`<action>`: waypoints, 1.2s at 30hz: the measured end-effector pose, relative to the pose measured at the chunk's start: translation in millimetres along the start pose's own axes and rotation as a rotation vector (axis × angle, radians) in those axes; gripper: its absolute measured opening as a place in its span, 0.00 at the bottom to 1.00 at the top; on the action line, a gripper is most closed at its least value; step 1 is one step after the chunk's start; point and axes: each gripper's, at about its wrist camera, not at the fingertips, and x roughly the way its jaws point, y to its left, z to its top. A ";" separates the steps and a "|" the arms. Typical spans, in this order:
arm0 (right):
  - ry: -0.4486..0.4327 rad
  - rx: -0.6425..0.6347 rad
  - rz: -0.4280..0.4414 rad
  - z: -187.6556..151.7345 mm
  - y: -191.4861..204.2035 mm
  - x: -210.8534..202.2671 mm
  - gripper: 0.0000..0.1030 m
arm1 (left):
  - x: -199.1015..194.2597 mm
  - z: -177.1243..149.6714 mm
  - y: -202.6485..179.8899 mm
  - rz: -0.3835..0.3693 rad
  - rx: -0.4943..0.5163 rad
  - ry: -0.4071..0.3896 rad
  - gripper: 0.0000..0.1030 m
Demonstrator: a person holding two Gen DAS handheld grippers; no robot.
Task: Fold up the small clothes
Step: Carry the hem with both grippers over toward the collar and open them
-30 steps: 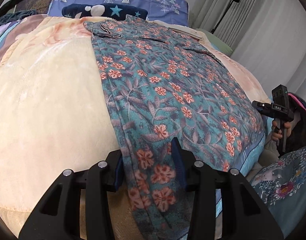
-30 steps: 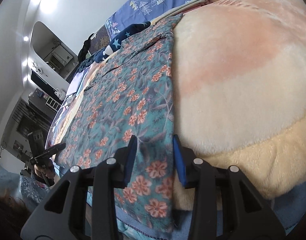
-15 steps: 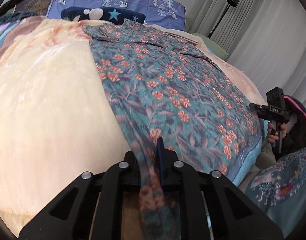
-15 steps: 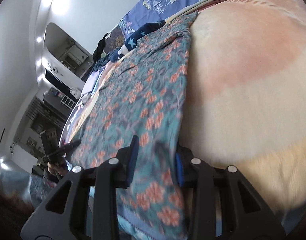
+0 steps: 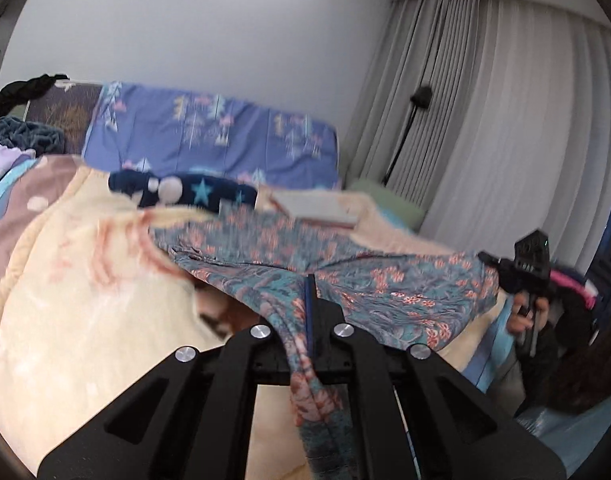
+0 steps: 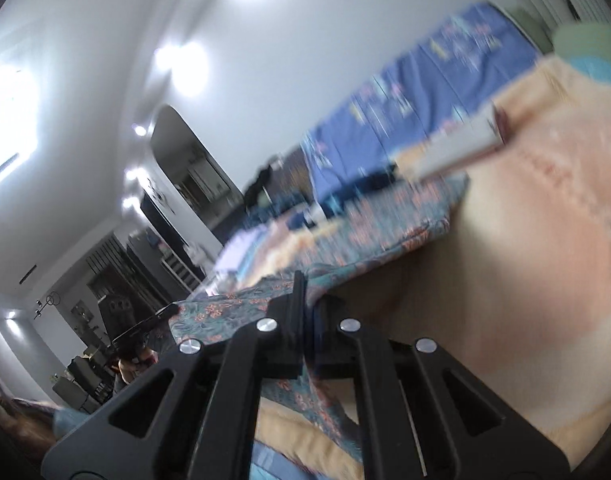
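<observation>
At the far left of the bed, a cream plush blanket (image 5: 85, 300) covers the mattress, with a navy star-print pillow (image 5: 185, 194) and a purple tree-print pillow (image 5: 209, 140) behind it. The left gripper (image 5: 303, 312) has its jaws pressed together on one near corner of the teal floral garment (image 5: 385, 280), lifted off the blanket, with the cloth's edge hanging down between the fingers. The garment's far end lies on the blanket near the pillows. To the right, the right gripper (image 6: 307, 312) pinches the other near corner, its jaws closed on the fabric. A small display on that gripper's body shows in the left wrist view, but motion blur leaves its writing unreadable. Pale curtains (image 5: 505, 120) hang at the far right.
</observation>
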 end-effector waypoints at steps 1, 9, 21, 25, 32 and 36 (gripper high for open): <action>-0.020 -0.016 0.011 2.0 6.3 -5.2 0.03 | -9.3 2.3 -3.1 -0.004 -0.003 -0.029 0.02; -0.120 -0.154 -0.026 -11.1 45.3 -63.0 0.04 | -60.5 -28.1 -39.2 -0.016 0.014 -0.098 0.03; 0.032 0.058 -0.182 27.8 -40.3 58.8 0.04 | 65.1 0.6 34.5 0.071 -0.091 0.102 0.03; 0.060 0.090 -0.284 49.0 -76.5 109.2 0.04 | 113.9 23.3 63.1 0.124 -0.079 0.111 0.05; 0.215 0.214 -0.410 23.3 -141.0 163.8 0.08 | 185.2 -27.3 124.8 0.207 -0.303 0.273 0.04; 0.223 0.216 -0.398 19.7 -141.2 154.0 0.15 | 177.2 -26.8 126.4 0.180 -0.319 0.272 0.08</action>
